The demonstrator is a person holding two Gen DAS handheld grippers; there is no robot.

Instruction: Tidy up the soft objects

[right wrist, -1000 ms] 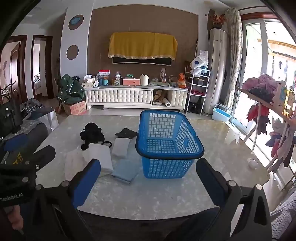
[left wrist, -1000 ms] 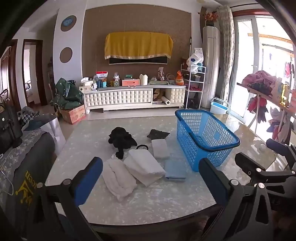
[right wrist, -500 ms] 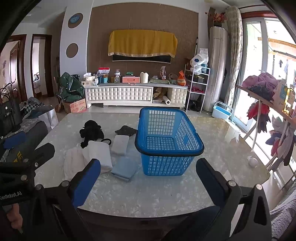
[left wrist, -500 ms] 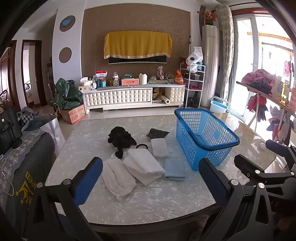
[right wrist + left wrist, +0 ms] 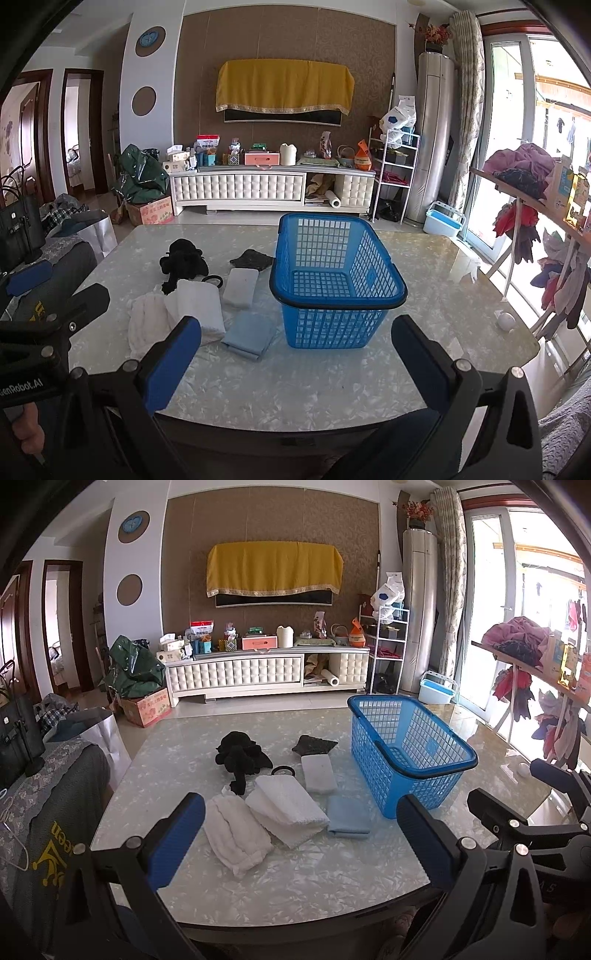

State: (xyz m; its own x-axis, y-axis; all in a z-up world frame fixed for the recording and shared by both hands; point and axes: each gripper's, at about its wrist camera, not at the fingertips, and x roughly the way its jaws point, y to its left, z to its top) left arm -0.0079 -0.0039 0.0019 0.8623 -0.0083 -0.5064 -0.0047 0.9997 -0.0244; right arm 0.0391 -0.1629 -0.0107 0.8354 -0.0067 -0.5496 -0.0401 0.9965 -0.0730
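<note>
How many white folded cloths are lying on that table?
2. One white towel lies nearest the table's front edge at the left; the other white towel partly overlaps it, beside the light blue cloth. The basket looks empty.

Brown wall panel (image 5: pixel 284 51) behind white TV cabinet (image 5: pixel 273 190); glass doors (image 5: pixel 517 147) right of cabinet admit daylight.

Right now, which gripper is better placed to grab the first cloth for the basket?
Probably the left gripper: open, with the white towels straight ahead between its fingers. The right gripper, also open, faces the empty blue basket.
</note>
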